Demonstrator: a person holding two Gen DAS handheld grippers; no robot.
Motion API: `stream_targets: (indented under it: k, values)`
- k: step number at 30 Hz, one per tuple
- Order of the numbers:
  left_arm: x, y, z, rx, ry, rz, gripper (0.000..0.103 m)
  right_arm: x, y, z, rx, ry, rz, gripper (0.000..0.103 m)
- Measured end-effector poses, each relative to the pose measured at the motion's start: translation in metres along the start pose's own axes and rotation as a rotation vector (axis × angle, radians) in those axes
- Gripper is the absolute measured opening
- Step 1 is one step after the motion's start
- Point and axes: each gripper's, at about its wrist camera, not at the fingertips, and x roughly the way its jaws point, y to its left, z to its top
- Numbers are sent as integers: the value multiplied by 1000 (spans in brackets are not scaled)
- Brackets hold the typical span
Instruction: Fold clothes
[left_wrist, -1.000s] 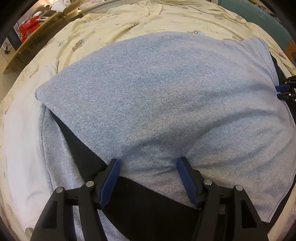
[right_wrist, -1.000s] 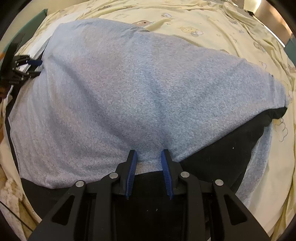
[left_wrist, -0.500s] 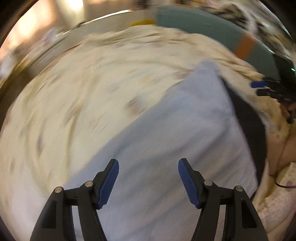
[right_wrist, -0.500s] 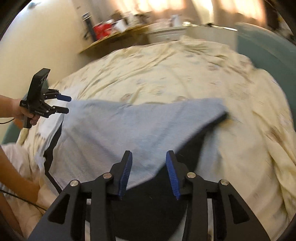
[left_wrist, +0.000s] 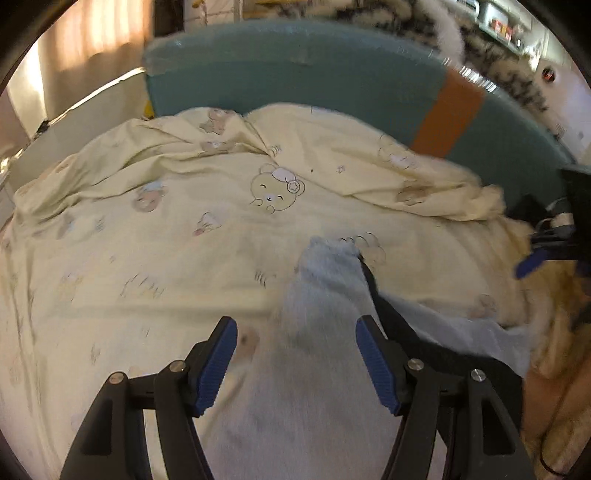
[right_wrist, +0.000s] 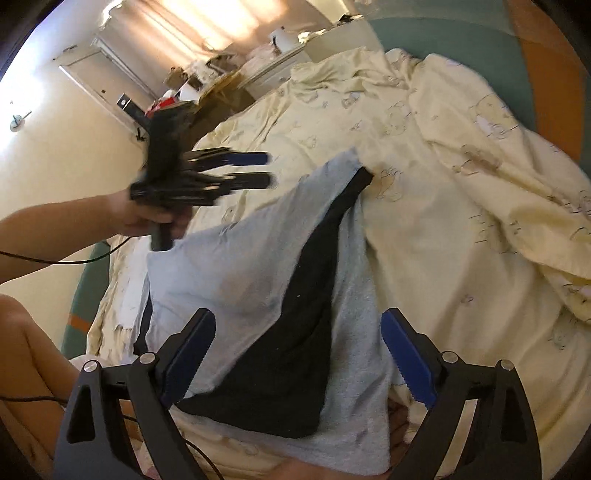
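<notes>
Left wrist view
Left gripper (left_wrist: 295, 363): jaws spread apart with nothing pinched; the blurred grey cloth lies beneath and between them, untouched by the blue pads.
Grey garment (left_wrist: 325, 280): a grey piece with a black panel (left_wrist: 384, 306) showing along its right edge, lying on the bed just ahead of the fingers, narrowing to a far corner.
Bedspread (left_wrist: 147, 240): pale yellow with cartoon bears, rumpled toward the far side; it serves as the folding surface.
Headboard (left_wrist: 295, 74): teal padded edge with an orange band, behind the bedding.
Right gripper (left_wrist: 532, 262): only a blue tip and dark frame at the right edge; its opening cannot be judged from here.

Right wrist view
Right gripper (right_wrist: 299, 358): jaws opening wide; the garment lies below and between them, not pressed by either pad.
Grey garment (right_wrist: 240, 266): spread across the near bed, grey layer turned partly back so the black panel (right_wrist: 295, 354) shows as a dark wedge.
Left gripper (right_wrist: 266, 170): held in the person's hand (right_wrist: 147, 218) above the cloth's far left part, fingers parted, carrying nothing.
Likely reason: both tools appear lifted clear so the cloth rests on the bed and a fresh edge can be chosen for the next fold.
</notes>
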Motion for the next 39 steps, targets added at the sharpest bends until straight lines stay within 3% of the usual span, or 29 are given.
stream_targets:
  k: [5,10,11,12,14,18,22,25,31,36,39]
  values:
    - [39,-27,24,97,89,-77,67,-4,-14,-1,54,-27,-13,93]
    - [71,-39,32,179,161,-54,66,-12,-28,-8,84,-31,-31,93]
    - [72,-41,34,190,161,-41,53,-11,-30,-9,91,-31,-34,93]
    - [73,-44,35,212,164,-12,7,-9,-31,-9,98,-32,-36,93]
    - [68,-49,36,221,165,-31,3,-8,-33,-9,100,-21,-32,93]
    - [36,-56,33,274,96,-58,3,-3,-23,0,43,-8,1,93]
    - [-20,-50,17,306,-9,-67,3,14,-9,33,-71,-3,61,93]
    - [-43,-45,5,314,-31,-42,3,48,-4,66,-146,21,87,94]
    - [-60,-43,-6,289,-67,-13,3,107,-8,117,-114,50,233,94]
    - [-63,-45,-2,284,-101,13,3,144,1,117,-140,213,348,92]
    - [-62,-41,-1,268,-118,24,3,156,4,88,-182,359,327,73]
